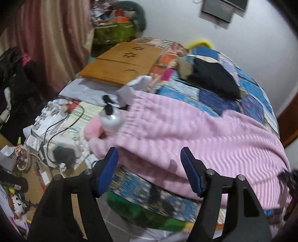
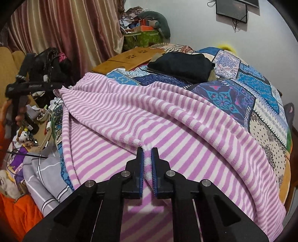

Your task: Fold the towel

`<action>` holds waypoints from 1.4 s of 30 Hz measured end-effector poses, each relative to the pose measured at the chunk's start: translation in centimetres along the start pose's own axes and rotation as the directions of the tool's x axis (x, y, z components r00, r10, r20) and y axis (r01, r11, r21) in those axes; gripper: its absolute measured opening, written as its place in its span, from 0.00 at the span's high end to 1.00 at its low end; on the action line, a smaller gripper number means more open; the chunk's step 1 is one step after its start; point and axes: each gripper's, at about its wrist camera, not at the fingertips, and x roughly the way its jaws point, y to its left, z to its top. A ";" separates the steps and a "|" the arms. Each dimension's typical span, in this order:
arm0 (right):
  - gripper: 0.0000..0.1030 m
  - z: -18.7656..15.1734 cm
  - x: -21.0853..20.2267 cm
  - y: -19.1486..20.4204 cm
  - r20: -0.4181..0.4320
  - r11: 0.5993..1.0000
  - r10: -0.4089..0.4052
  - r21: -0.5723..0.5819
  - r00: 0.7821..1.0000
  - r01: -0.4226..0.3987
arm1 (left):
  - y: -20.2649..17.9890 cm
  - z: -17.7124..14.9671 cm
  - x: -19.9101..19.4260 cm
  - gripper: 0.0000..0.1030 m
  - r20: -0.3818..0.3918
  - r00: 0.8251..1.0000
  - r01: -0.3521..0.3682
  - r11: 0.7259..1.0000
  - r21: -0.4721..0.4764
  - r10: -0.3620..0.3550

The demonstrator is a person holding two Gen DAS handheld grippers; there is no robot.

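Left wrist view blurs the towel (image 1: 186, 130) under spread tongs (image 1: 149, 158).

— What borders the bed (image 2: 260, 96)?
— A plain white wall (image 2: 186, 22) behind it, carrying a dark framed panel (image 2: 232, 11). Striped pink-and-tan curtains (image 2: 65, 28) hang to the left.
— And the bed's surface?
— A blue patchwork quilt (image 1: 214, 93); a wooden lap desk (image 1: 123, 61) lies at its far corner. Cluttered floor (image 1: 37, 167) alongside.

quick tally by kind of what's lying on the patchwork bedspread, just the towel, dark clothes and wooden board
striped pink towel: 1
folded black garment: 1
wooden lap desk: 1
total: 3
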 end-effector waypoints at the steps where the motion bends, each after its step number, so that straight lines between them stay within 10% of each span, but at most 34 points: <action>1: 0.94 0.0 -0.1 0.0 0.005 1.000 0.004 0.004 1.000 -0.004 | 0.5 0.3 0.5 0.33 -0.011 1.000 -0.007 1.000 -0.013 0.007; 5: 0.94 0.0 -0.6 0.0 0.012 1.000 0.014 0.003 1.000 -0.014 | 2.3 0.9 2.8 0.36 -0.062 0.998 0.005 0.998 -0.070 -0.009; 12: 0.96 0.3 -2.1 0.5 0.030 0.998 0.063 -0.003 0.998 -0.063 | 2.9 0.4 3.7 0.96 -0.074 0.997 0.018 0.995 -0.097 -0.025; 22: 0.94 -0.7 -2.6 1.3 -0.007 0.998 0.052 -0.032 0.999 -0.052 | 2.2 1.2 0.1 0.98 0.015 1.000 0.009 0.999 -0.032 -0.008; 28: 0.59 -1.2 -1.7 1.1 -0.036 0.996 -0.051 -0.073 0.998 0.049 | 2.3 0.9 0.9 0.98 -0.003 1.000 0.012 0.999 -0.039 -0.012; 34: 0.59 -0.5 0.3 0.7 -0.053 0.996 -0.040 -0.085 0.998 0.035 | 2.3 0.9 1.2 0.98 -0.005 1.000 0.010 0.999 -0.036 -0.010; 38: 0.92 0.0 1.0 0.1 -0.040 0.997 -0.041 -0.073 0.998 0.038 | 2.3 1.1 1.3 0.98 -0.006 1.000 0.007 1.000 -0.027 -0.007; 42: 0.95 0.4 0.8 -0.6 -0.027 0.999 -0.009 -0.041 1.000 0.008 | 2.0 1.3 1.4 0.98 -0.003 1.000 0.001 1.000 -0.011 -0.001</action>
